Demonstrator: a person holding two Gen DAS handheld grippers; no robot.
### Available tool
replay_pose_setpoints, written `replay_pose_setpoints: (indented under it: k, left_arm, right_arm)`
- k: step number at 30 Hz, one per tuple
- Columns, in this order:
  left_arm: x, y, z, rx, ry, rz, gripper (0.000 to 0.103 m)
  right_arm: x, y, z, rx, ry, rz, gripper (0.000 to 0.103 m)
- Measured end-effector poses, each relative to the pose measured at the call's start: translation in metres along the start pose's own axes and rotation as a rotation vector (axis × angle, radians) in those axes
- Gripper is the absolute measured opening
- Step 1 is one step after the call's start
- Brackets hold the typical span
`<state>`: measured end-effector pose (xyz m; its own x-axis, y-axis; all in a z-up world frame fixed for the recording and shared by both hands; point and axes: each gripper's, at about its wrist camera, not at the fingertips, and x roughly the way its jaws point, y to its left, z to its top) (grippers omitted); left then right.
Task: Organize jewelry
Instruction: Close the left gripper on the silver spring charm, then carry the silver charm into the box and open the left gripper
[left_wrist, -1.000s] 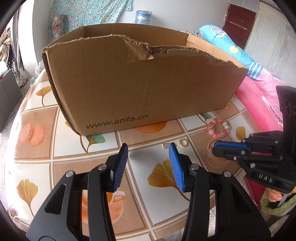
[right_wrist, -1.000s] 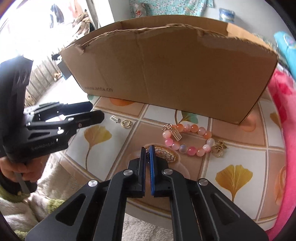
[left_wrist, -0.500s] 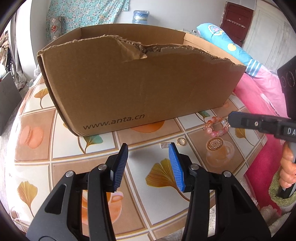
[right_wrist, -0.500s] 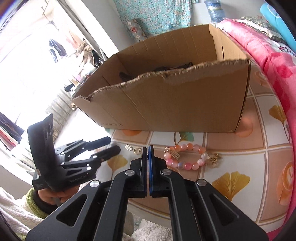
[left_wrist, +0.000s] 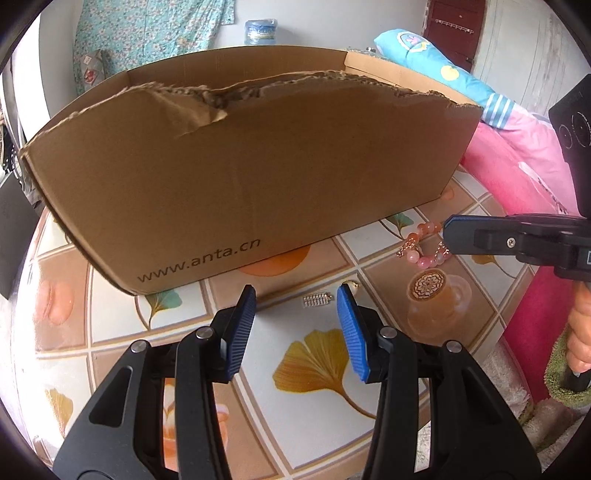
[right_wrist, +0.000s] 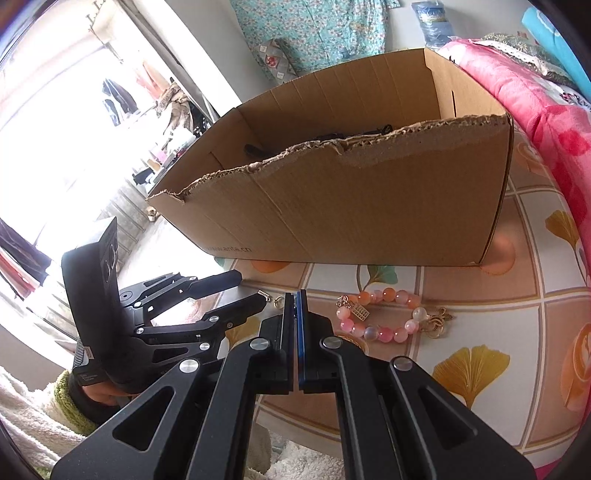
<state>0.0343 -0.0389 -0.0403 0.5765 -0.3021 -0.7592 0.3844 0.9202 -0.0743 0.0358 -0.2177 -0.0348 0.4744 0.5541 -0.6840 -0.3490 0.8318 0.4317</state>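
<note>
A torn brown cardboard box (left_wrist: 258, 177) is seen on the ginkgo-patterned tiled desk (left_wrist: 317, 369). The pink beaded bracelet (right_wrist: 388, 314) lies near it, right. Dark contents are shown only by the right view. The left claw (left_wrist: 295, 306) is held half-open, empty; the right claw (right_wrist: 295, 299) is closed, empty.

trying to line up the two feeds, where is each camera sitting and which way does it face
Left wrist: on the left gripper, jaws open, aimed down at the brown cardboard box; the right gripper and a hand show at right.
Right wrist: on the shut right gripper, facing the box's near wall; the left gripper shows at left.
Shared: box, pink bead bracelet, small silver comb clip, tiled tablecloth.
</note>
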Motion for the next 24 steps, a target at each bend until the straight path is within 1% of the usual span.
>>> replay_pose_setpoints:
  k: [2,4,5,6,7,12,14,16,18,19,22,24]
  left_arm:
    - [0.001,-0.004,0.000,0.018,0.003,0.003,0.043]
    - [0.003,-0.010,0.000,0.056,0.008,0.036,0.041]
    - [0.004,-0.013,-0.001,0.080,0.011,0.058,0.039]
    - [0.004,-0.017,-0.001,0.100,0.010,0.063,0.036]
    - [0.003,-0.019,0.000,0.100,0.013,0.053,0.030]
    - [0.004,-0.020,0.001,0.090,0.022,0.058,0.027]
    - [0.004,-0.021,0.002,0.092,0.024,0.058,0.018]
    - [0.004,-0.021,0.003,0.091,0.027,0.057,0.014]
    - [0.004,-0.021,0.004,0.081,0.026,0.052,0.014]
    - [0.004,-0.020,0.005,0.073,0.025,0.047,0.012]
    - [0.003,-0.013,0.005,0.033,0.021,0.009,0.010]
    - [0.003,-0.009,0.003,0.021,0.016,-0.002,0.010]
  right_arm:
    - [0.001,-0.001,0.000,0.004,0.000,0.003,0.001]
    - [0.000,-0.003,0.000,0.007,-0.003,0.004,0.001]
    - [0.000,-0.004,0.000,0.007,-0.004,0.006,0.002]
    - [-0.001,-0.004,0.000,0.006,-0.005,0.005,0.001]
    - [-0.001,-0.003,0.000,0.005,-0.006,0.003,0.001]
    - [-0.002,-0.002,-0.002,0.010,-0.008,0.006,0.001]
    - [-0.003,-0.003,-0.002,0.012,-0.010,0.008,0.002]
    - [-0.003,-0.001,-0.003,0.011,-0.012,0.007,0.002]
    - [-0.004,0.000,-0.002,0.012,-0.015,0.008,0.001]
    - [-0.004,-0.001,-0.002,0.012,-0.016,0.007,0.002]
    - [-0.006,0.000,-0.002,0.010,-0.021,0.002,0.002]
    - [-0.010,0.003,-0.002,0.006,-0.029,-0.005,0.002]
